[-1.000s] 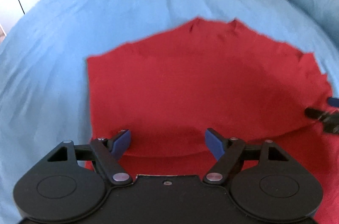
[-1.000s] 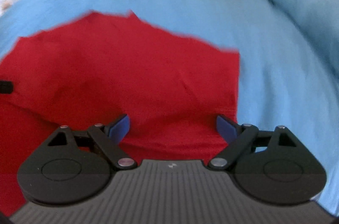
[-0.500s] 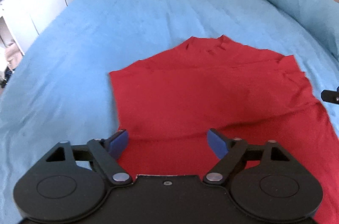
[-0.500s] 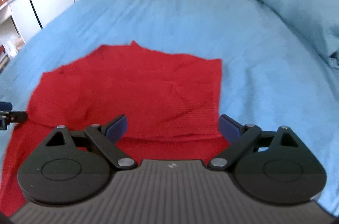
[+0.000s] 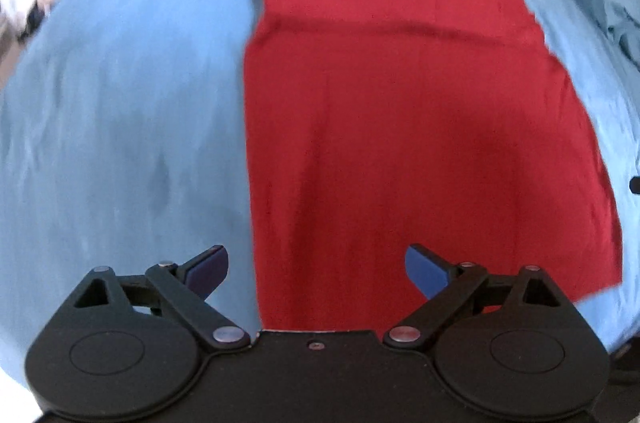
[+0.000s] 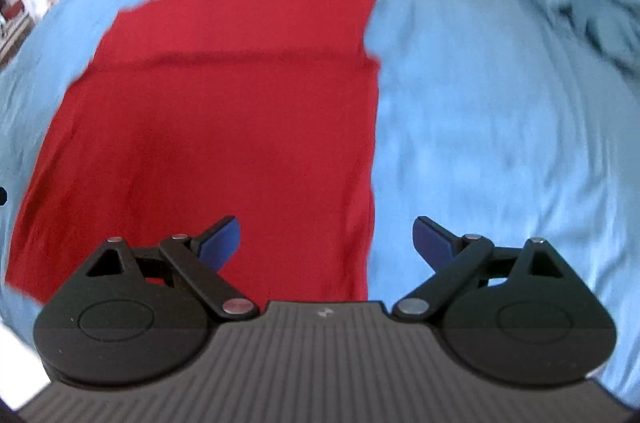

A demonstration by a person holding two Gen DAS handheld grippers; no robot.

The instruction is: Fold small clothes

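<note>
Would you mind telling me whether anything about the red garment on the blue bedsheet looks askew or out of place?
Nothing serious stands out. The red knit garment lies flat on the blue bedsheet, with one fold line across its far part. Its far edge looks slightly uneven, peaking at the middle. The left gripper, jaws opening, and the right gripper, open, hold nothing.

Right wrist view. R gripper (image 6: 326,237) above blue bedsheet (image 6: 500,127), jaws spread wide, nothing btwn blue pads (image 6: 222,237). Red garment (image 6: 224,127) lies flat on sheet, horiz. fold line across upper part; its right edge runs btwn the fingers.
</note>
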